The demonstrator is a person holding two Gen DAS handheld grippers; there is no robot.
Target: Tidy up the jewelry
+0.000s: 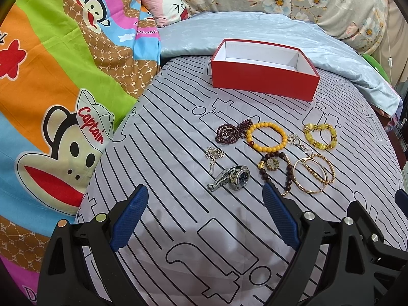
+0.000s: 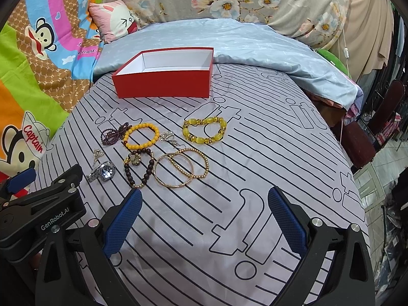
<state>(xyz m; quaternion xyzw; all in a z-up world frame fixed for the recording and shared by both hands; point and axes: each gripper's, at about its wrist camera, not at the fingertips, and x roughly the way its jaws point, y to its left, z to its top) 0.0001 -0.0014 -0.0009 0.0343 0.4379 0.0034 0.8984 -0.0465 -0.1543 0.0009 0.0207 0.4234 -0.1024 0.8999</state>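
Jewelry (image 1: 275,150) lies spread on the bed beside the empty red box (image 1: 265,74), ready for sorting; both the left gripper (image 1: 204,219) and the right gripper (image 2: 204,219) hang wide apart, holding nothing.

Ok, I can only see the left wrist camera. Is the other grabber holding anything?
Observer: No. The right gripper is open, with only striped bedsheet between its fingers.
Operator: What's past the right side of the bed?
Observer: A dark chair stands there, beside the bed.
Operator: Does my grabber have writing on it?
Observer: Yes. The right wrist camera shows white lettering on the body of the left gripper. It reads GenRobot.AI.
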